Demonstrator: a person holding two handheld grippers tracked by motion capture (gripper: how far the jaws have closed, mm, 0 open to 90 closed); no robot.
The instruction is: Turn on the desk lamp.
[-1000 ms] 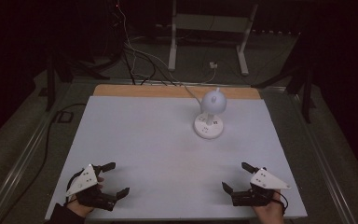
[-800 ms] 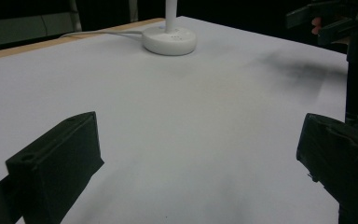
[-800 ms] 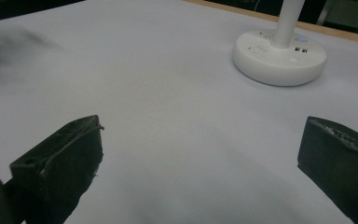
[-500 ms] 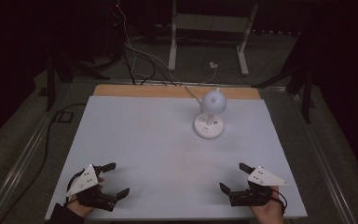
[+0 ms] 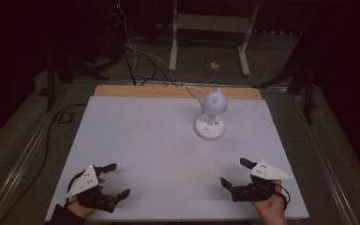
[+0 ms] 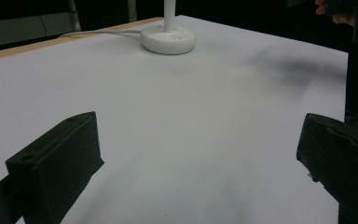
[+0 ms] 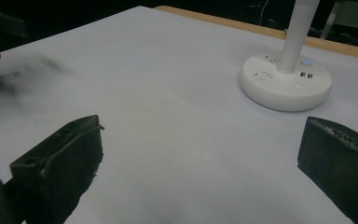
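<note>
1. Worktop [image 5: 150, 140]: pale matte sheet over a wooden board; a strip of bare wood shows along the 12 o'clock edge. Surroundings are dark.

2. Desk lamp [image 5: 210, 117]: white, with a round flat base, a straight upright stem and a rounded head. It stands at about 1 o'clock on the worktop, near the far edge. The base carries small markings and sockets, and one blue light shows by the stem in the right gripper view [image 7: 286, 81]. In the left gripper view the base [image 6: 168, 38] sits at 12 o'clock, well apart from the jaws.

3. Lamp cable [image 5: 193, 93]: white, running from the lamp toward 11 o'clock and off the far edge of the worktop.

4. Left gripper [image 5: 114, 179]: held in a hand at 7 o'clock on the worktop, near the front edge, with a grey three-cornered plate on top. Jaws spread wide and holding nothing; in its own view [image 6: 200, 154] bare worktop lies between them.

5. Right gripper [image 5: 236, 172]: held in a hand at 5 o'clock, near the front edge, also with a grey plate on top. Jaws spread wide and holding nothing; in its own view [image 7: 200, 158] bare worktop lies between them, with the lamp base beyond at 1 o'clock.

6. Floor cables [image 5: 136, 51]: several dark and light leads on the floor past the 12 o'clock edge.

7. Metal stand [image 5: 211, 33]: light-coloured frame with two legs, on the floor behind the worktop at 12 o'clock.
</note>
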